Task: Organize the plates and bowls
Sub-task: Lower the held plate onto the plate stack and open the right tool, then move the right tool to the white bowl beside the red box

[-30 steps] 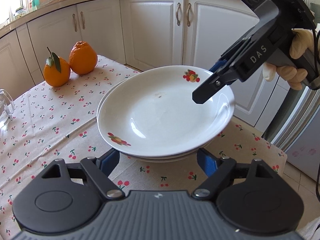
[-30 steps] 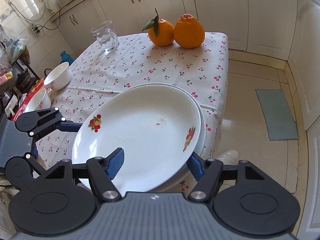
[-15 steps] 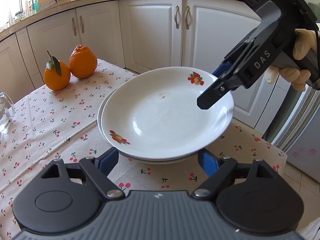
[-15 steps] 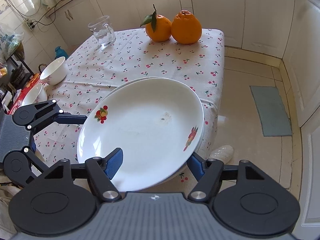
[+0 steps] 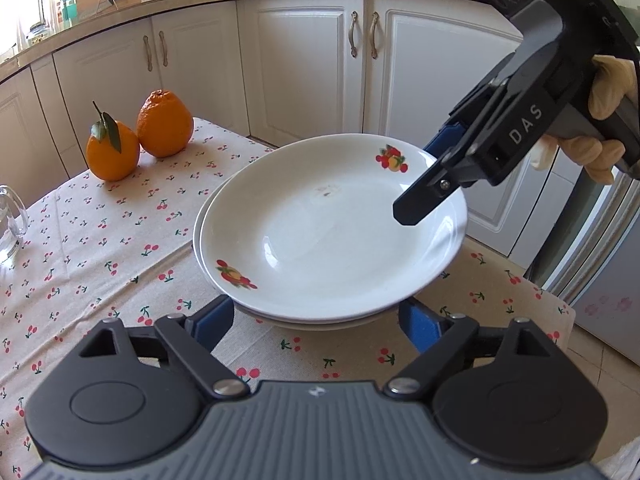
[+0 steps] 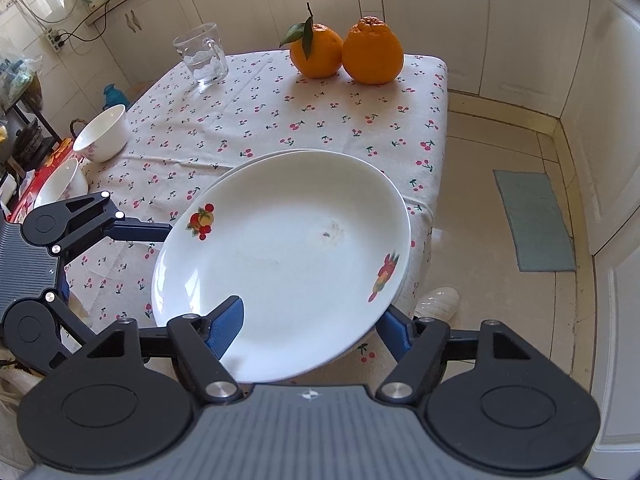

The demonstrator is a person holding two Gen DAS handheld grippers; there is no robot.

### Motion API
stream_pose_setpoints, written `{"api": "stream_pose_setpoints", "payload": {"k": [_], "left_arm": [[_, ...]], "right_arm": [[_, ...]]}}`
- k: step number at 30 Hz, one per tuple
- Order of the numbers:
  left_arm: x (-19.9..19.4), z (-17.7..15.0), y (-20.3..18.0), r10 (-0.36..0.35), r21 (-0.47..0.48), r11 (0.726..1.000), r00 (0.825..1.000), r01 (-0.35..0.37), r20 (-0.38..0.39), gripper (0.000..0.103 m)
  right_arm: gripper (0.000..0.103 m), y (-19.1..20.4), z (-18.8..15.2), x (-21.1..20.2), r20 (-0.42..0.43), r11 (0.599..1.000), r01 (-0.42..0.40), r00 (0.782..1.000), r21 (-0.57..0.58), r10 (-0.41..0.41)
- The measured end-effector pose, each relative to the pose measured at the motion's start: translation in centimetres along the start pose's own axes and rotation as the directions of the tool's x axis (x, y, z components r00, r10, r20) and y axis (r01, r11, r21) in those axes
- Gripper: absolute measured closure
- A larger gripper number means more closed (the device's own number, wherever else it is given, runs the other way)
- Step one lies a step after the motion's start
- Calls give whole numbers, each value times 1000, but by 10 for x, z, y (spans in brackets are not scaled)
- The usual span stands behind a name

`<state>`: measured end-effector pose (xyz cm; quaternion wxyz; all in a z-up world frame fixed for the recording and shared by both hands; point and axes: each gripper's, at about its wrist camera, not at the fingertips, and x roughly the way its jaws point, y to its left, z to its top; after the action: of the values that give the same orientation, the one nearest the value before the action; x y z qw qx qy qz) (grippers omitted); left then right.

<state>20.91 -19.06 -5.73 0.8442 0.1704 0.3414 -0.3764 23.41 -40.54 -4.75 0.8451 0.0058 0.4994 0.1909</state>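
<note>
Both grippers are letting go: the left gripper (image 5: 316,322) sits at the near rim of the white ceramic plate with fruit decals (image 5: 332,228), its blue pads standing clear on either side of the rim, jaws opening; the right gripper (image 6: 310,326) straddles the opposite rim, one pad above the plate and one below, jaws also opening, with no firm pinch that I can make out. That plate now rests on a second white plate (image 6: 256,160), whose edge peeks out beneath it, near the corner of the desk (image 6: 280,120) with its cherry-print cloth. So the plates look stacked, which I take to be the first half of the job done. Two white ceramic bowls (image 6: 102,134) stand apart at the far side of the desk, one beside the other and not nested, so they probably come next. Two oranges (image 6: 346,56) and a clear glass mug (image 6: 202,54) sit well away from the stack.
</note>
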Motion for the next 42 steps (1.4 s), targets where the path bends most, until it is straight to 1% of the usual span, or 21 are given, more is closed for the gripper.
{"api": "stream_pose_setpoints", "payload": {"k": [6, 9, 10, 13, 16, 22, 25, 29, 31, 34, 37, 38, 42], "left_arm": [[-3, 0, -1, 10, 10, 1000, 1000, -10, 13, 13], [-6, -1, -2, 12, 14, 1000, 1000, -12, 19, 13], [-7, -1, -2, 14, 15, 1000, 1000, -14, 23, 13], [-12, -1, -2, 20, 13, 1000, 999, -21, 35, 12], [-17, -1, -2, 27, 9, 1000, 998, -28, 50, 11], [-32, -1, -2, 44, 0, 999, 995, -45, 87, 10], [-45, -2, -2, 63, -5, 998, 992, -62, 112, 10], [-68, -9, -1, 101, -28, 995, 984, -98, 144, 10], [-80, -16, -1, 126, -42, 992, 981, -121, 149, 10], [-100, -32, 1, 165, -69, 985, 974, -156, 157, 10], [-118, -51, 2, 208, -96, 976, 965, -195, 157, 10], [-125, -58, 2, 222, -104, 973, 963, -207, 156, 10], [-147, -84, 5, 272, -149, 956, 952, -251, 141, 10]], "right_arm": [[14, 5, 1, 3, -11, 1000, 17, 1000, -11, -17], [13, 8, 1, 4, -19, 999, 36, 999, -17, -37], [11, 8, 1, 4, -21, 999, 41, 999, -20, -42], [4, 12, 0, -2, 9, 999, 30, 1000, -32, -30], [0, 19, 2, -9, 37, 997, 50, 998, -58, -48], [0, 35, 1, -19, 85, 990, 101, 992, -94, -93], [0, 44, -1, -24, 128, 986, 140, 983, -90, -128], [0, 56, -7, -34, 196, 984, 168, 969, -60, -154], [0, 66, -10, -38, 233, 979, 198, 955, -41, -183], [0, 85, -18, -41, 285, 966, 256, 928, -23, -240], [0, 105, -28, -38, 311, 960, 280, 913, -5, -264], [0, 113, -31, -35, 313, 957, 289, 909, -4, -273], [0, 142, -43, -25, 323, 962, 273, 912, -17, -253]]}}
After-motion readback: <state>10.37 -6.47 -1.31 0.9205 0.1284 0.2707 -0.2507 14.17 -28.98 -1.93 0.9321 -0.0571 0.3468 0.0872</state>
